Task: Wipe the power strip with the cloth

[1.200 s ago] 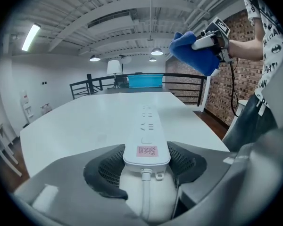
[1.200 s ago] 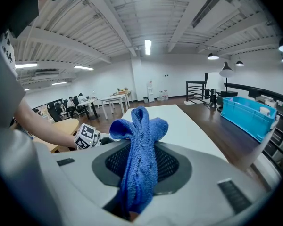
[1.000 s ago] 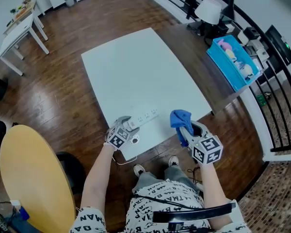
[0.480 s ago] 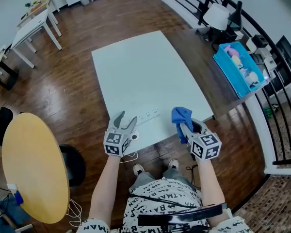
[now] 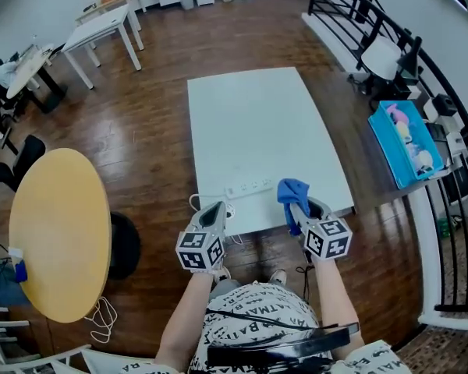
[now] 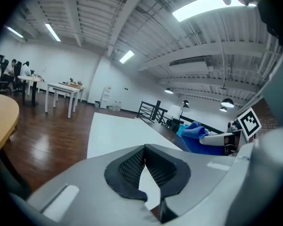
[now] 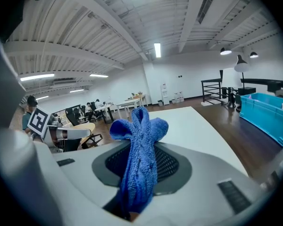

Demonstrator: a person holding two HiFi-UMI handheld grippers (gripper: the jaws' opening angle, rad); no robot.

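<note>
So the left gripper (image 5: 216,209) has just snapped its jaws together, with nothing between them; in the left gripper view (image 6: 143,160) the pads meet at the tips. It's held up off the near edge of the white table (image 5: 257,107). The power strip (image 5: 248,186) lies flat on the table, just ahead of that gripper and a bit to its right, not touching it.

The right gripper (image 5: 299,209) is clamped on the blue cloth (image 5: 292,190). In its own view (image 7: 140,175) the cloth (image 7: 139,140) sticks up in a bunch from between the jaws. The strip is off to this gripper's left, close to the cloth. There's a blue bin (image 5: 405,142) well off to its right.
</note>
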